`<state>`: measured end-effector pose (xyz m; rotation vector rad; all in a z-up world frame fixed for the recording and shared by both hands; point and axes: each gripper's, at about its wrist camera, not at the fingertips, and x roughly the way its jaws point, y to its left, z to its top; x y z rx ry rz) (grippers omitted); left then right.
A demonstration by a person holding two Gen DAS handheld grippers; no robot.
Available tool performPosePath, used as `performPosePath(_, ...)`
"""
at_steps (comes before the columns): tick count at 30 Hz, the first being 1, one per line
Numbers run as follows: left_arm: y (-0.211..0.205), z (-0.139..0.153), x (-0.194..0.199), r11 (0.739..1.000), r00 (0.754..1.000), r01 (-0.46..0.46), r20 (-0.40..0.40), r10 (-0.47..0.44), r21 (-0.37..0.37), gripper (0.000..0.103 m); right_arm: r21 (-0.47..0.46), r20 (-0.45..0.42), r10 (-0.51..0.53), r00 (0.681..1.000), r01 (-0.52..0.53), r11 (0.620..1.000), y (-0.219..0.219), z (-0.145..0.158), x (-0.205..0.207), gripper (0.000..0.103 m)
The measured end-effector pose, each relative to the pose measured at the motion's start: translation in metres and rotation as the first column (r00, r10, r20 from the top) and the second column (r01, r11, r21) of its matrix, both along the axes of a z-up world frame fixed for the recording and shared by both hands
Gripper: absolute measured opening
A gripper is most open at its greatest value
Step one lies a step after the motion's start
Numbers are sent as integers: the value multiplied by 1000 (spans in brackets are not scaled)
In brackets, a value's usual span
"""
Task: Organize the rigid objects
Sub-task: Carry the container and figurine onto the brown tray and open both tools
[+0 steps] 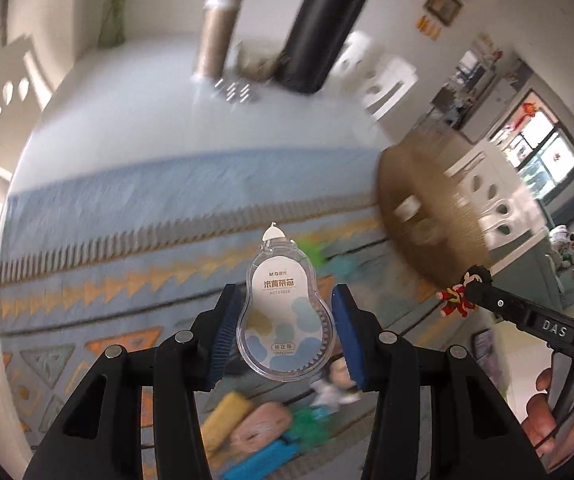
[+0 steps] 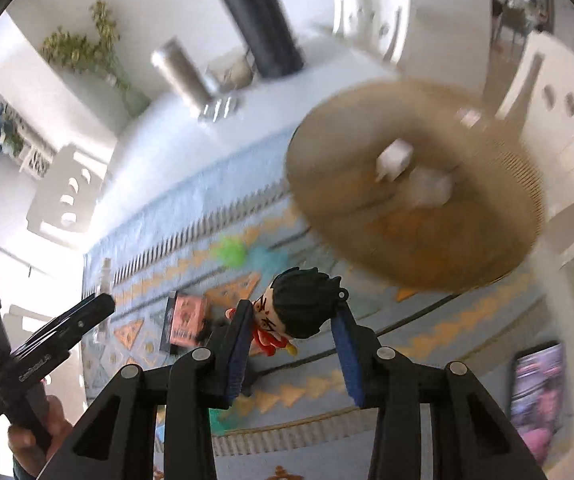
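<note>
Jaws of my left gripper (image 1: 285, 330) pinch the correction tape (image 1: 285, 312) edgewise, right gripper (image 2: 293, 334) clamps the figurine (image 2: 301, 308) by its head; both lifted near the basket (image 2: 447, 240), prob. for dropping in w/ other bits.

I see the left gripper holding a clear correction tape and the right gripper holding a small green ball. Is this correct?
Not quite. The left gripper does hold the correction tape, but the right gripper holds a small figurine with black hair, not a green ball. The right wrist view shows it between the pads.
</note>
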<state>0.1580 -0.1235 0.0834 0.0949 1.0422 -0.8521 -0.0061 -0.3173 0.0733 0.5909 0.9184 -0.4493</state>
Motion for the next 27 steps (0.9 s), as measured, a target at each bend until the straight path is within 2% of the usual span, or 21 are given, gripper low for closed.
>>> performPosePath(2, -16, 17, -5, 999, 999, 23, 28, -23, -30, 44, -35, 21, -39, 999, 40, 999, -18, 20, -12, 39)
performPosePath(4, -40, 33, -11, 995, 996, 84, 36, -82, -59, 44, -64, 32, -78, 996, 80, 995, -38, 37, -21, 39)
performPosePath(6, -66, 41, -16, 986, 990, 139, 22, -138, -92, 44, -79, 32, -100, 994, 102, 992, -54, 44, -26, 39)
performPosePath(9, -107, 42, -26, 980, 983, 183, 25, -181, -82, 44, -72, 22, -138, 990, 139, 988, -82, 46, -37, 39)
performPosePath(13, -155, 29, -41, 975, 977, 213, -5, -214, -58, 44, -4, -18, -183, 983, 183, 983, -115, 28, -45, 39)
performPosePath(17, -195, 0, -52, 978, 977, 210, -47, -209, -3, 44, 61, -83, -161, 983, 167, 984, -136, -1, -45, 39)
performPosePath(21, -213, -19, -60, 977, 975, 211, -74, -207, 43, 44, 72, -122, -140, 983, 150, 986, -145, -18, -42, 39)
performPosePath(22, -216, -23, -62, 976, 975, 213, -74, -209, 53, 40, 79, -132, -132, 982, 143, 986, -147, -23, -43, 39)
performPosePath(27, -229, -37, -71, 970, 972, 228, -72, -222, 89, 39, 93, -159, -108, 981, 124, 988, -154, -36, -46, 39)
